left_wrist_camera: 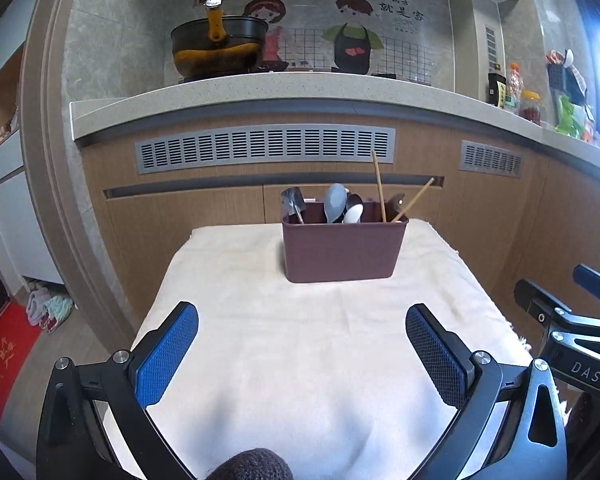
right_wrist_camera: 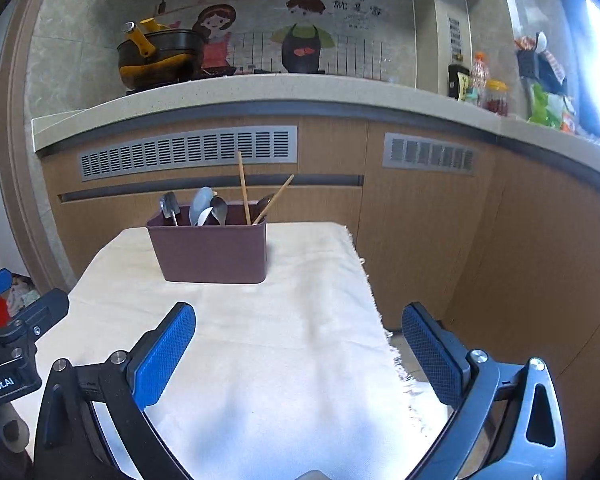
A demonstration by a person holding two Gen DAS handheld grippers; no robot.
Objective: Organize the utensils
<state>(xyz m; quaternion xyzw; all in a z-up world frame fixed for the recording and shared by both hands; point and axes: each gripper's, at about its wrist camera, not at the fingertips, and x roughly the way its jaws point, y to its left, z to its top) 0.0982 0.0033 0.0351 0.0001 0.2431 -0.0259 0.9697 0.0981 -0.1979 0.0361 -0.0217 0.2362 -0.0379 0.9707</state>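
Note:
A maroon utensil holder (left_wrist_camera: 342,250) stands at the far end of a table under a cream cloth (left_wrist_camera: 300,340); it also shows in the right wrist view (right_wrist_camera: 212,252). It holds several spoons (left_wrist_camera: 336,208), a small metal spatula (left_wrist_camera: 294,204) and two wooden chopsticks (left_wrist_camera: 380,188). My left gripper (left_wrist_camera: 302,320) is open and empty, well short of the holder. My right gripper (right_wrist_camera: 298,320) is open and empty over the cloth's right side. The right gripper's body shows at the right edge of the left view (left_wrist_camera: 580,344).
Behind the table runs a kitchen counter (left_wrist_camera: 260,92) with wooden cabinets and vent grilles. A dark pot with a yellow handle (left_wrist_camera: 218,46) sits on it, with jars and bottles (left_wrist_camera: 520,92) at the right. The cloth's frayed right edge (right_wrist_camera: 392,344) overhangs the floor.

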